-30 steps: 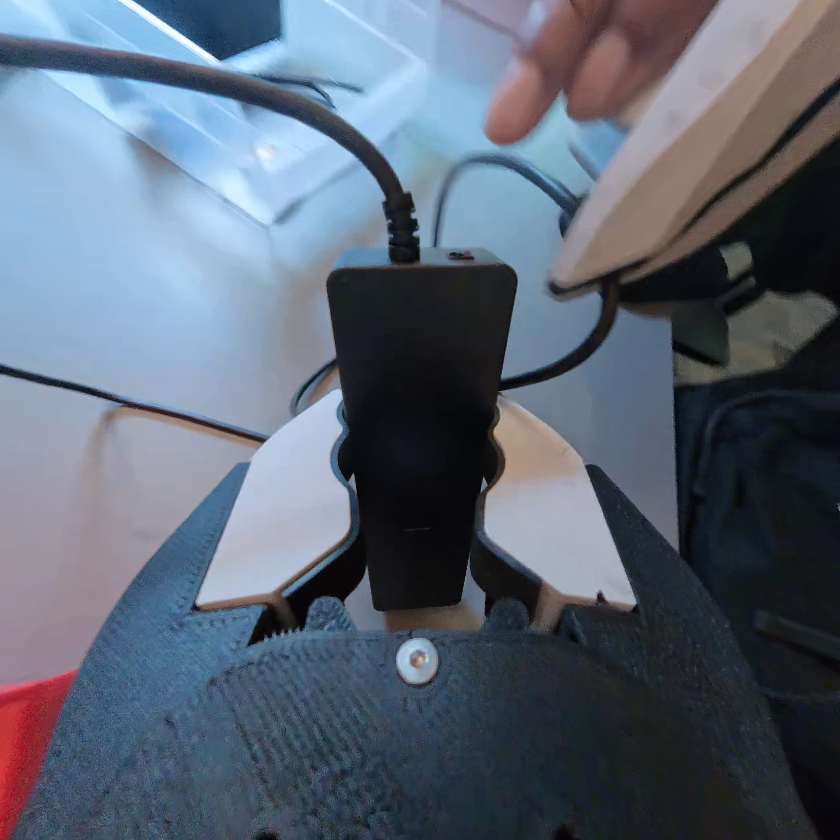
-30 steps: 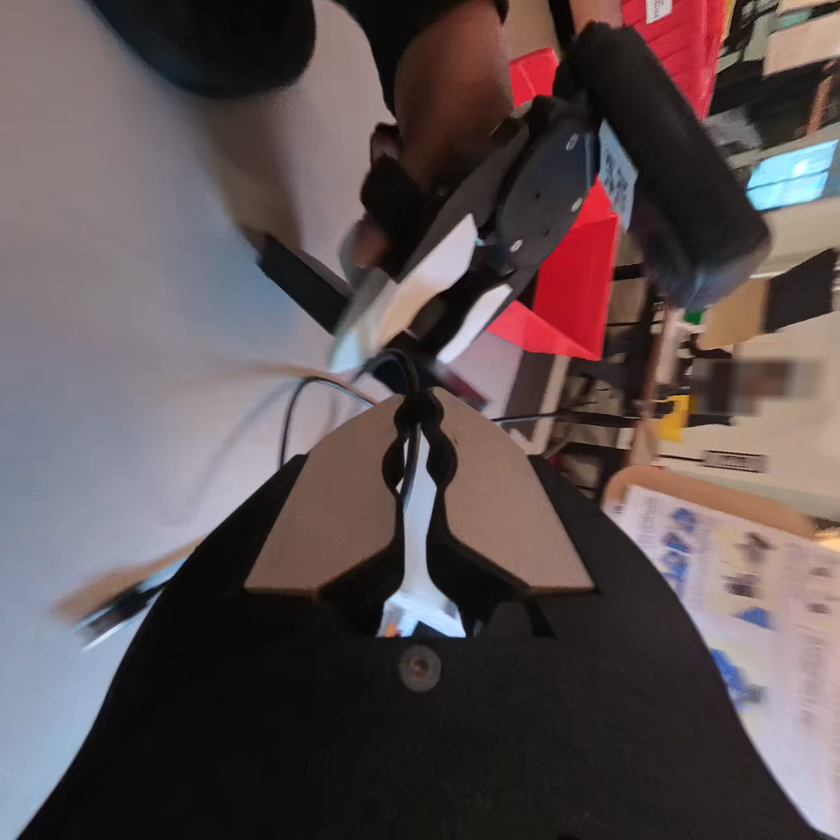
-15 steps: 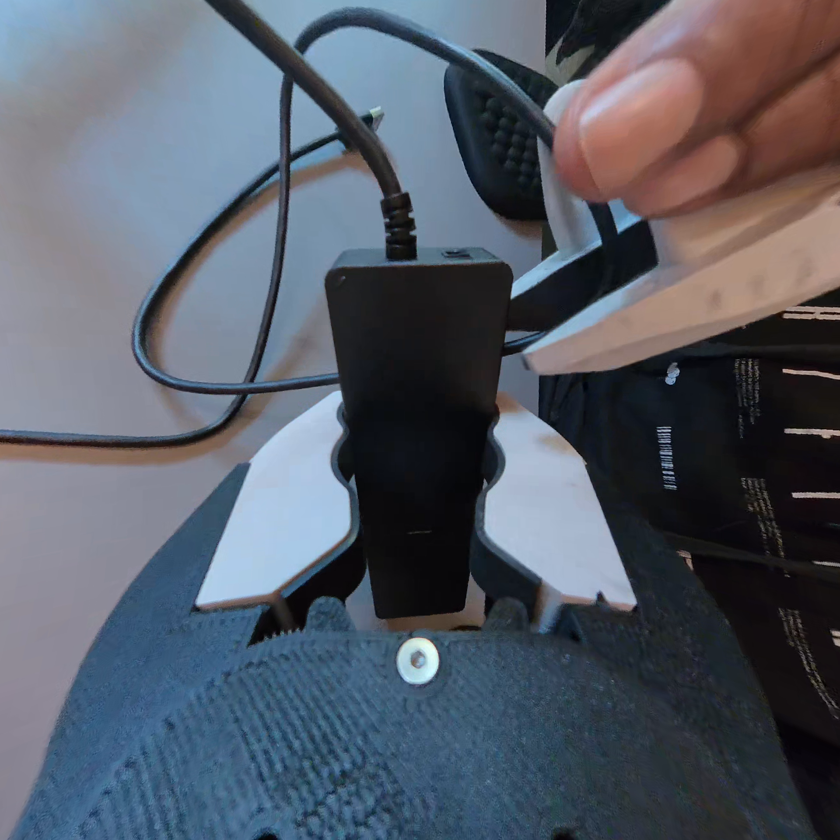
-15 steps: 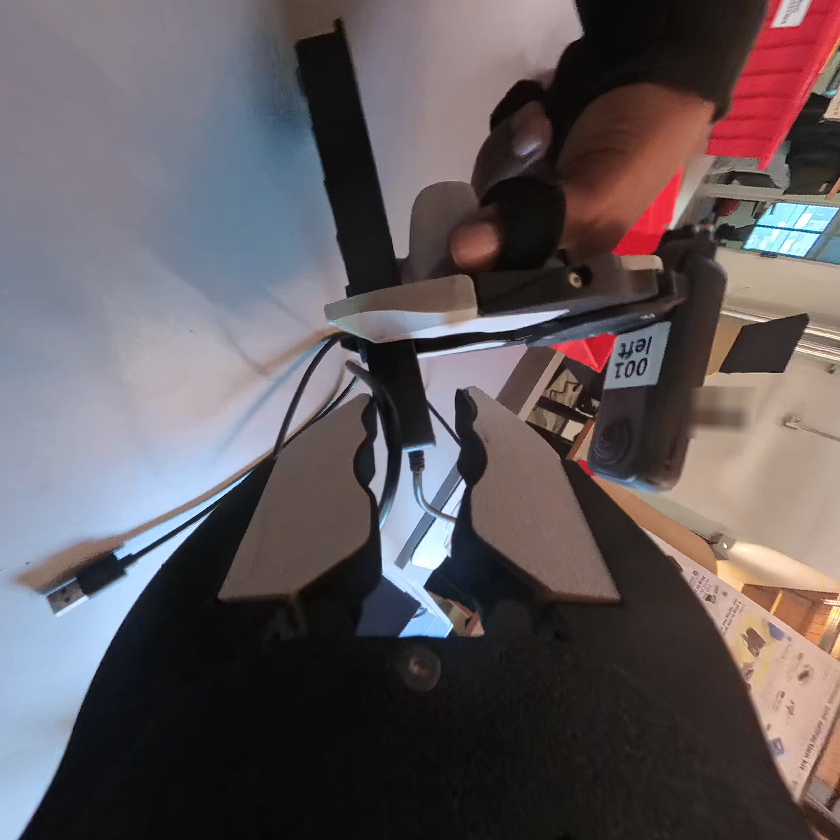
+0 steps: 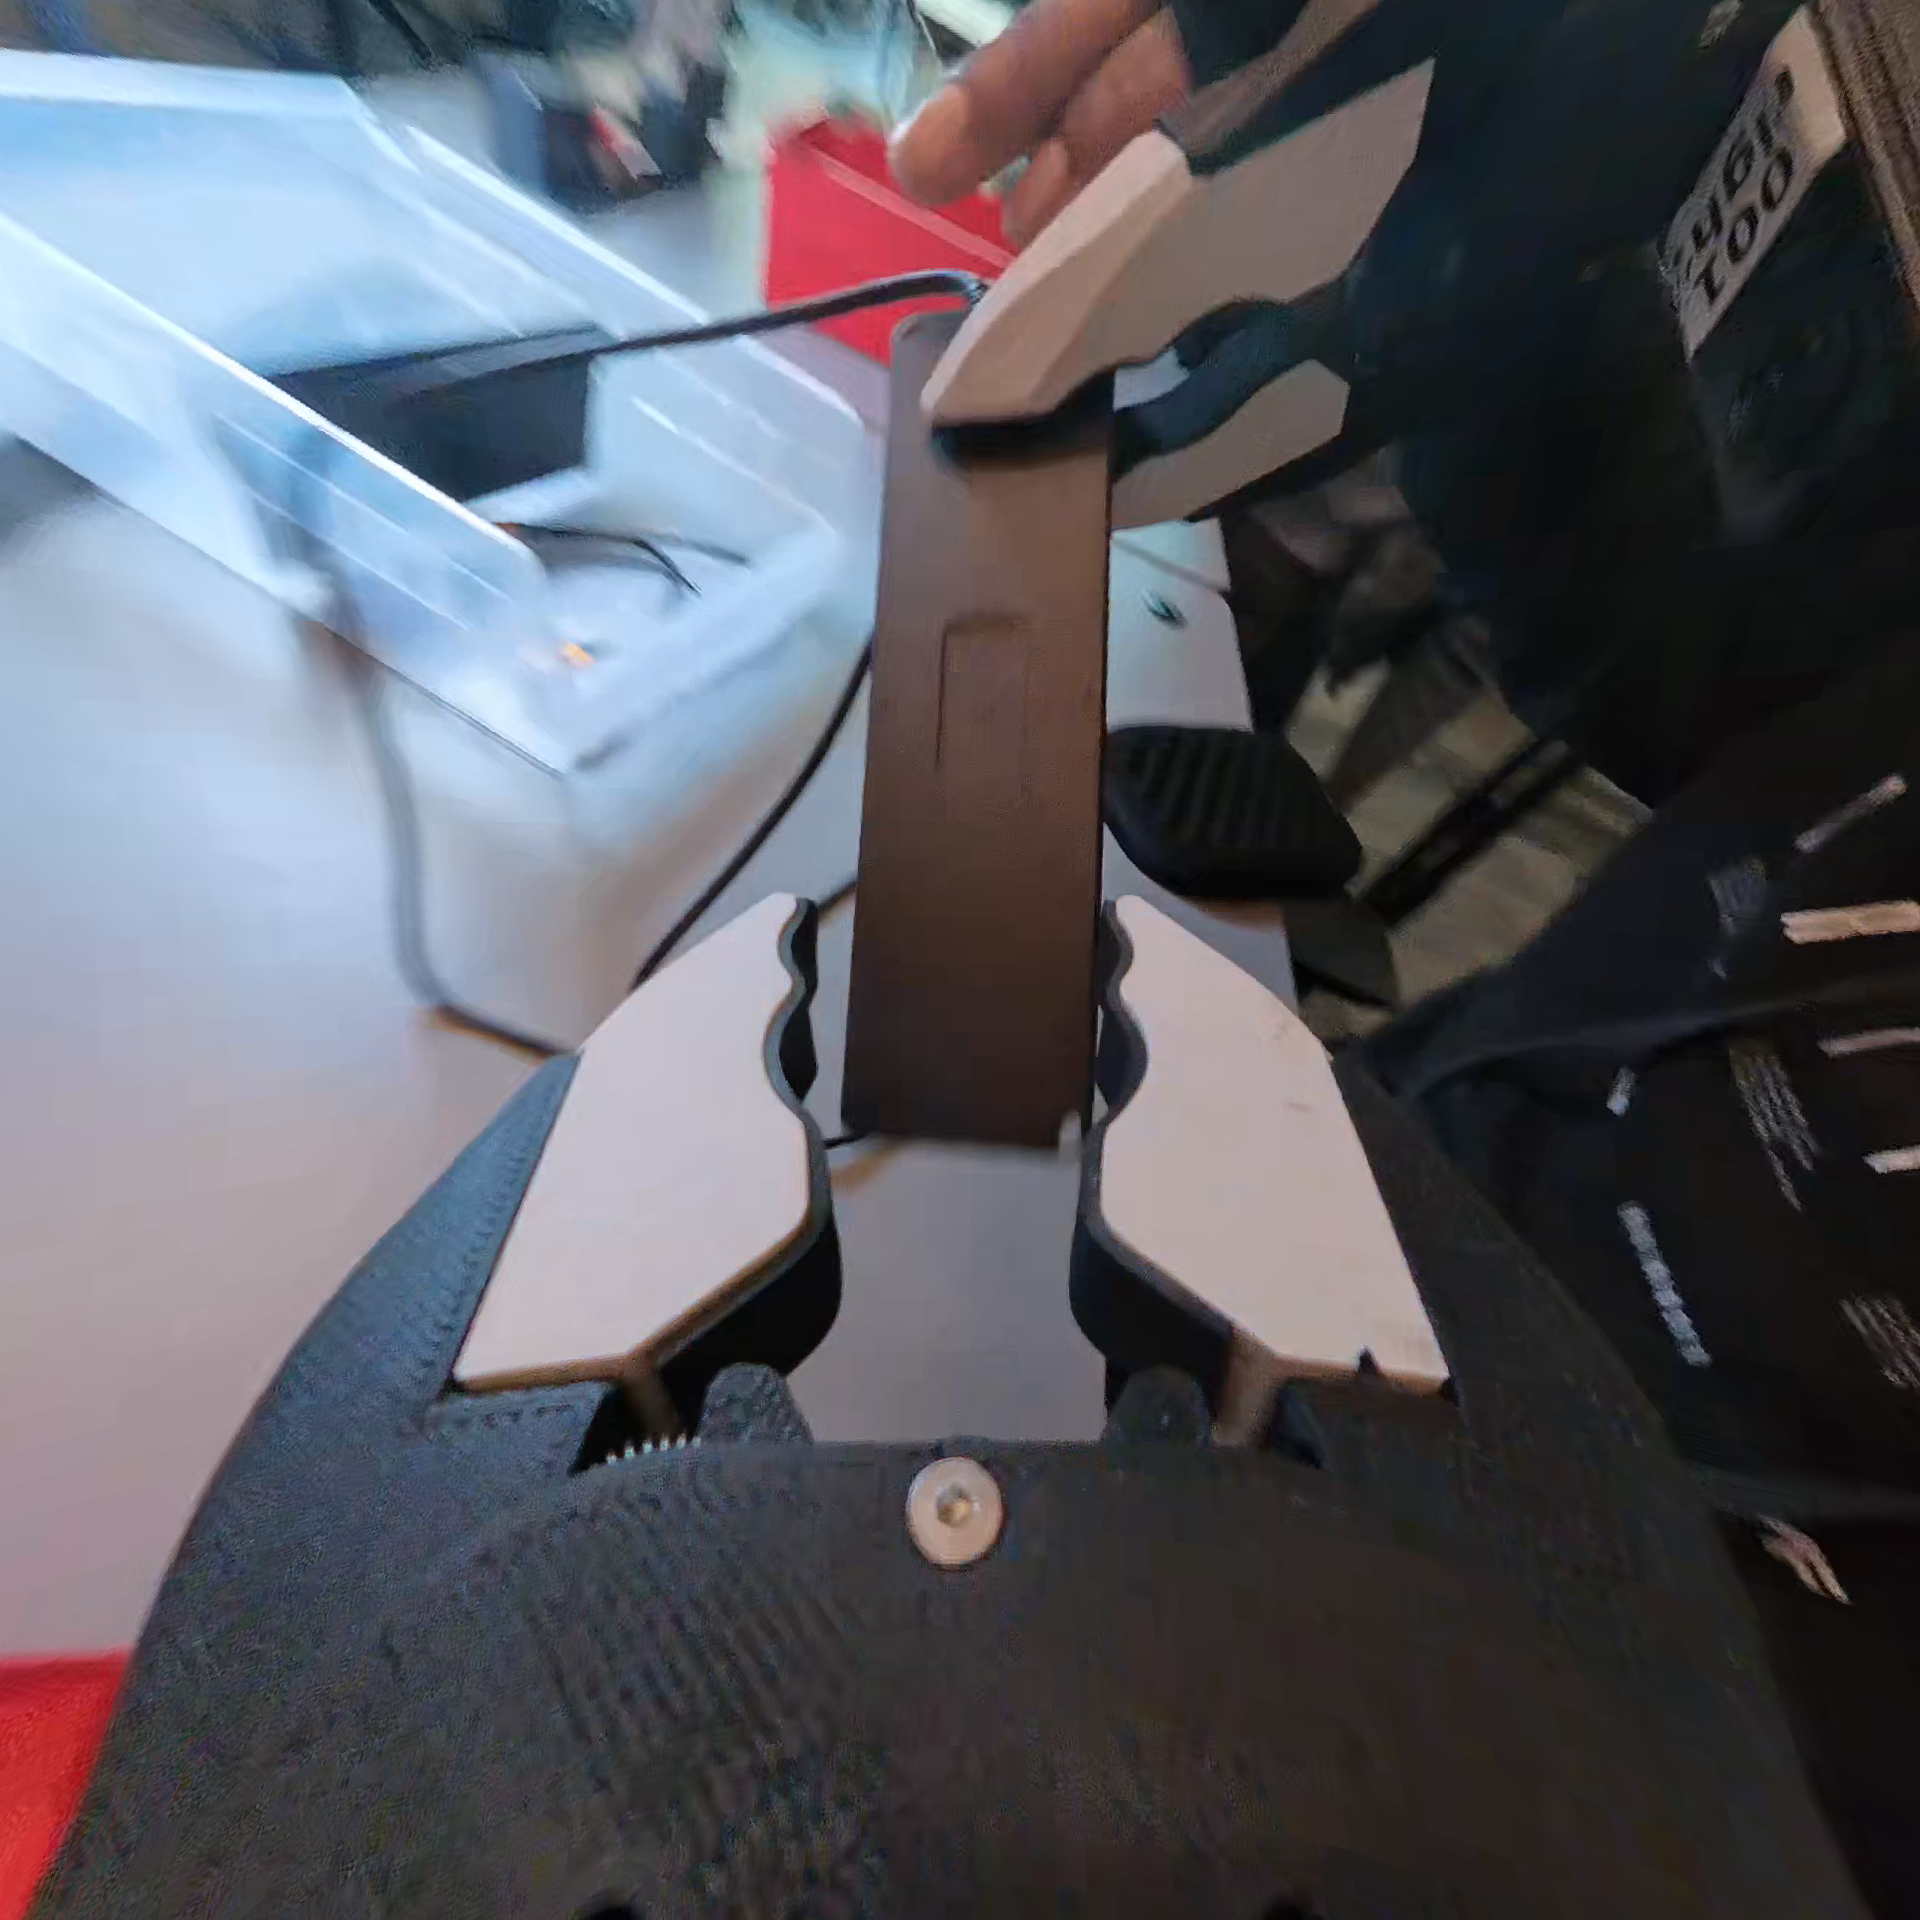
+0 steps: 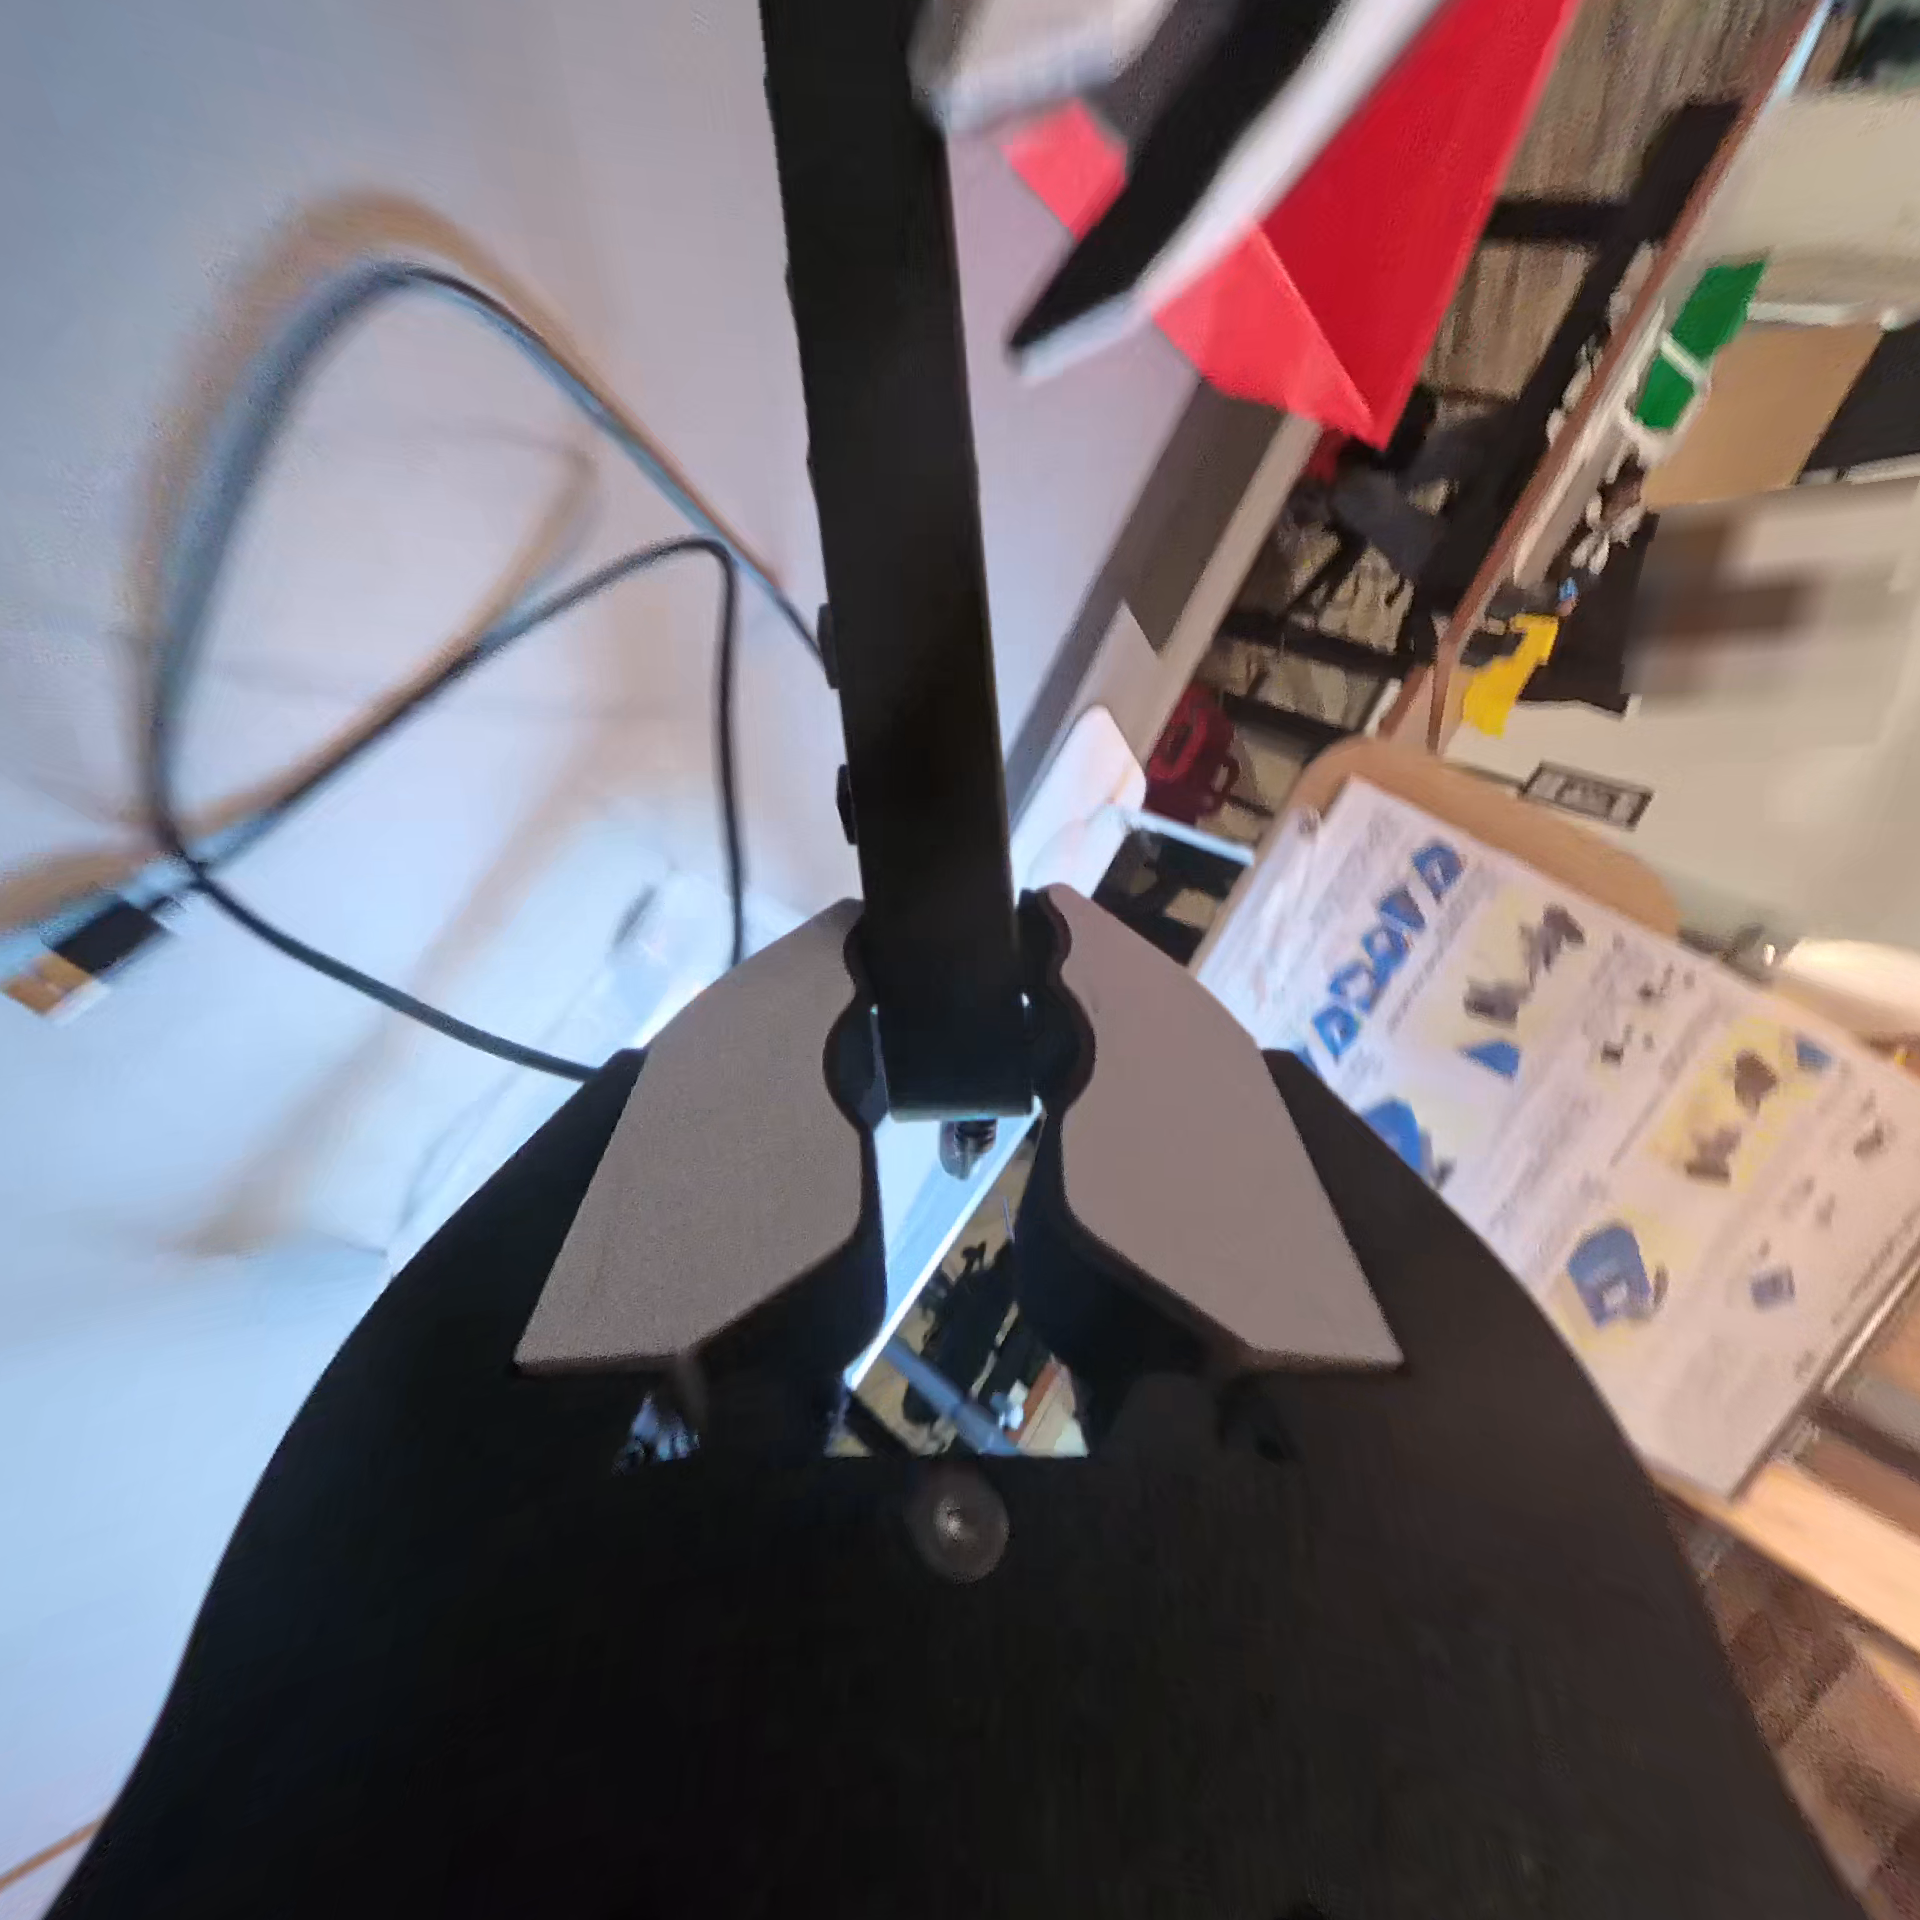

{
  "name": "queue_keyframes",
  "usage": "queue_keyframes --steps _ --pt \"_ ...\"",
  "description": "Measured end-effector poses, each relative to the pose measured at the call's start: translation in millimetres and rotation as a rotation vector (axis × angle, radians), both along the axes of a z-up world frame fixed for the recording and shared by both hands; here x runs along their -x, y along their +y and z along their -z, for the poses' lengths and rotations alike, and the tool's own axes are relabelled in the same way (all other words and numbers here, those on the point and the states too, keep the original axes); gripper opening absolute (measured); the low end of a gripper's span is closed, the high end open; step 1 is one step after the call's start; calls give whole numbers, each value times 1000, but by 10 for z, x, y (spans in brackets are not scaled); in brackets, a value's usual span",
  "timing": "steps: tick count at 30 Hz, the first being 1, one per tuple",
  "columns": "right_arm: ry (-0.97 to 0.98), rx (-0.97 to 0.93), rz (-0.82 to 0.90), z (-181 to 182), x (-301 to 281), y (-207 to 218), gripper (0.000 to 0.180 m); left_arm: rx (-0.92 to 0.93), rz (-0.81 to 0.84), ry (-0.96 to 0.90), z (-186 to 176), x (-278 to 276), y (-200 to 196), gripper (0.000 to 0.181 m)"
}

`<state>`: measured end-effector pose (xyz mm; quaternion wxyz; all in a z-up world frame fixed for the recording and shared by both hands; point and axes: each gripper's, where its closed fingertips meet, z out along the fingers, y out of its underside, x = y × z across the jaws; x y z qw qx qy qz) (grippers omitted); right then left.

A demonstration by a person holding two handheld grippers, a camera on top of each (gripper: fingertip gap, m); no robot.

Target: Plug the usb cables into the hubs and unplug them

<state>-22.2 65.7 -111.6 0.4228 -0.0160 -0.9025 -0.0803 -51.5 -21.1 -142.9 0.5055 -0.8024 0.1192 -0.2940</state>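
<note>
**Inspector A:** Left gripper [image 5: 951, 1023]: jaws spread. The black hub [image 5: 982, 748] stands between its fingers with a gap visible on the left side; whether the right finger touches is unclear.

**Inspector B:** Right gripper [image 6: 948, 971]: jaws pressed onto the cable end of the same hub [image 6: 894, 499]. In the left wrist view it shows as pale fingers clamped across the hub's far end, a hand [image 5: 1039, 94] behind it.

**Inspector A:** Location of the hub?

**Inspector B:** Held above the white tabletop [image 6: 312, 1195], near its right edge. Its black cable [image 6: 343, 665] loops down onto the tabletop; a USB plug [image 6: 78, 951] lies loose at the left.

**Inspector A:** Clear plastic box [image 5: 416, 447] on the tabletop beyond. Both views blurred.
</note>
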Motion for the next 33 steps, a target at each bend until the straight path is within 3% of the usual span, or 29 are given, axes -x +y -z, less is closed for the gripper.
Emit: queue_keyframes --steps 4,10,16,20,26,33 --pt "83 29 126 -603 82 510 26 -149 -207 -14 -163 365 -58 50" --pt "216 37 276 -1450 234 1098 25 -163 -271 -135 34 499 -58 47" --pt "309 0 438 -1710 397 1610 25 -79 -278 -97 419 480 26 46" --pt "275 -24 600 -1321 490 2147 25 -69 -266 -52 497 412 35 46" --pt "82 -69 825 -235 501 3010 25 -62 -268 29 579 377 45 44" --pt "-54 47 940 606 446 3444 27 -48 -274 75 669 390 66 44"
